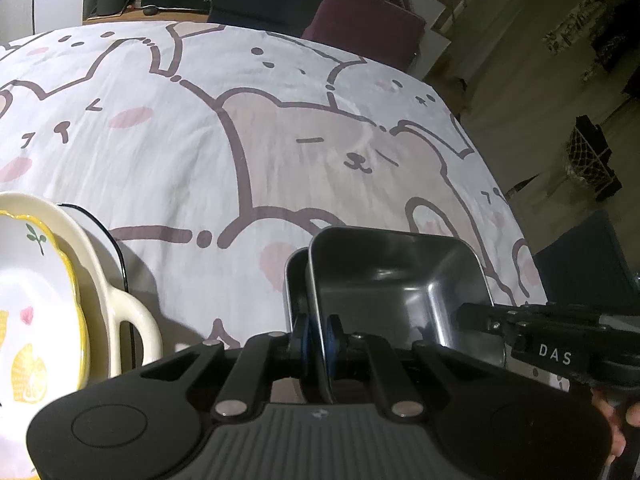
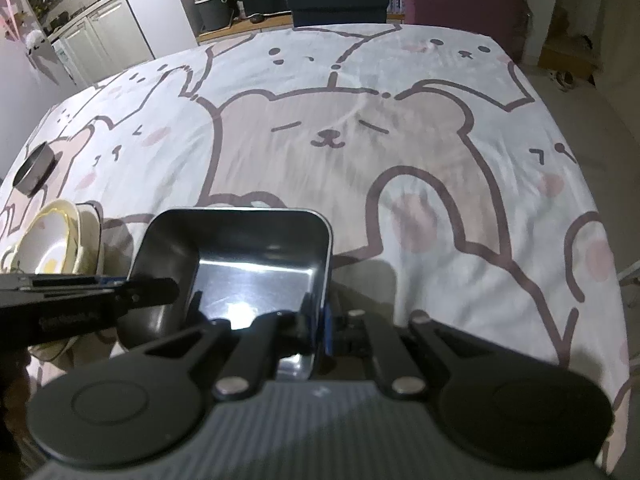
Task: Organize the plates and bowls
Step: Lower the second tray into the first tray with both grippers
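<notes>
Two wrist views look down over a desk [image 2: 460, 208] covered by a white cloth printed with cartoon bears and rabbits.

In the left wrist view, the left tool [image 1: 318, 338] sits at lower centre, its blue-padded fingers [image 1: 331, 336] pressed together on the near left wall of a dark rectangular metal tray [image 1: 400, 276]. A second, similar tray [image 1: 295, 284] appears to be nested just under it, its rim peeking out on the left. At the right edge, the right tool [image 1: 476, 316] reaches in and meets the tray's right wall.

In the right wrist view, the right tool [image 2: 320, 326] is at lower centre, clamped on the right wall of the same metal tray [image 2: 240, 252], whose shiny floor catches a glare. The left tool [image 2: 160, 286] enters from the left edge and holds the opposite wall. So the tray is gripped from both sides, in the lower middle of each frame, over the cloth.

At the lower left of the left wrist view stands a stack of crockery: a white plate [image 1: 36, 320] with a yellow rim and lemon pattern lying in a cream dish with a loop handle [image 1: 132, 328]. The same stack shows small at mid left in the right wrist view, and above it a dark round ring-shaped object [image 2: 36, 170] lies on the cloth. Chairs and cabinets fill the dim background.
</notes>
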A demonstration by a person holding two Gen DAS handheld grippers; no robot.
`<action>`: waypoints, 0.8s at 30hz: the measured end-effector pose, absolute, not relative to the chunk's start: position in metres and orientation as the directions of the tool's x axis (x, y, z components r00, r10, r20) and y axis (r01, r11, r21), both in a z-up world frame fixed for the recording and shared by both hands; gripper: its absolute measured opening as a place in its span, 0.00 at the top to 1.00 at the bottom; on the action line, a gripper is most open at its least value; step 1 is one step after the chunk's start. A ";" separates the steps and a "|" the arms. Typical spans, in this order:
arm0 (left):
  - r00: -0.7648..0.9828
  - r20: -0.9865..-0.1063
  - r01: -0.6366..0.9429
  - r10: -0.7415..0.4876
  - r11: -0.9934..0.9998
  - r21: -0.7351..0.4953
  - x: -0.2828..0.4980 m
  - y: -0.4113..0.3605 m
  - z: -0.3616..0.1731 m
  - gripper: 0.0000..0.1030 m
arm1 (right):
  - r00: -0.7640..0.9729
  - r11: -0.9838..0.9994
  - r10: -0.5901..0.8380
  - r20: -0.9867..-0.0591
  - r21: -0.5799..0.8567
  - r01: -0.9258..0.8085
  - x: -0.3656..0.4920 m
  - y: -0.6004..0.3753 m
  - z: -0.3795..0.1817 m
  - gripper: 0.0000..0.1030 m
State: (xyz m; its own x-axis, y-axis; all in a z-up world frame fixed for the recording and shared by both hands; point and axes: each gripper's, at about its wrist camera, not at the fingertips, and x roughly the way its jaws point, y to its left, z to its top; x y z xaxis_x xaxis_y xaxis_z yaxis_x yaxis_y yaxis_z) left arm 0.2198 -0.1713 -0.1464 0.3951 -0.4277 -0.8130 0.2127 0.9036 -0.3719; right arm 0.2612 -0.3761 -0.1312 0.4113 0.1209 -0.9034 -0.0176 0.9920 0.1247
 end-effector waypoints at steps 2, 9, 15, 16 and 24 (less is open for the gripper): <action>0.394 -0.813 0.213 -0.428 0.903 -0.373 0.220 -0.171 -0.146 0.91 | 0.407 0.992 0.122 -0.905 0.128 -0.014 0.262 -0.377 -0.132 0.94; 0.392 -0.811 0.204 -0.435 0.900 -0.385 0.220 -0.170 -0.147 0.87 | 0.399 0.991 0.122 -0.909 0.131 -0.006 0.264 -0.377 -0.134 0.95; 0.388 -0.809 0.214 -0.441 0.897 -0.387 0.217 -0.172 -0.144 0.73 | 0.381 0.991 0.119 -0.917 0.131 0.005 0.264 -0.378 -0.136 0.90; 0.389 -0.808 0.219 -0.442 0.897 -0.385 0.216 -0.173 -0.143 0.70 | 0.380 0.991 0.122 -0.917 0.132 0.002 0.264 -0.378 -0.136 0.90; 0.412 -0.801 0.253 -0.435 0.899 -0.359 0.211 -0.176 -0.133 0.57 | 0.384 0.991 0.126 -0.915 0.135 -0.004 0.260 -0.378 -0.134 0.90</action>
State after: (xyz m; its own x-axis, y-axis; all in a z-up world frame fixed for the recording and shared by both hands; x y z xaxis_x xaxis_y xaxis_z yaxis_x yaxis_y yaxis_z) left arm 0.2106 -0.1764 -0.1334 0.4119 -0.4353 -0.8005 0.2526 0.8986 -0.3587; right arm 0.2601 -0.3777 -0.1341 0.3843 0.1261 -0.9145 -0.0043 0.9909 0.1349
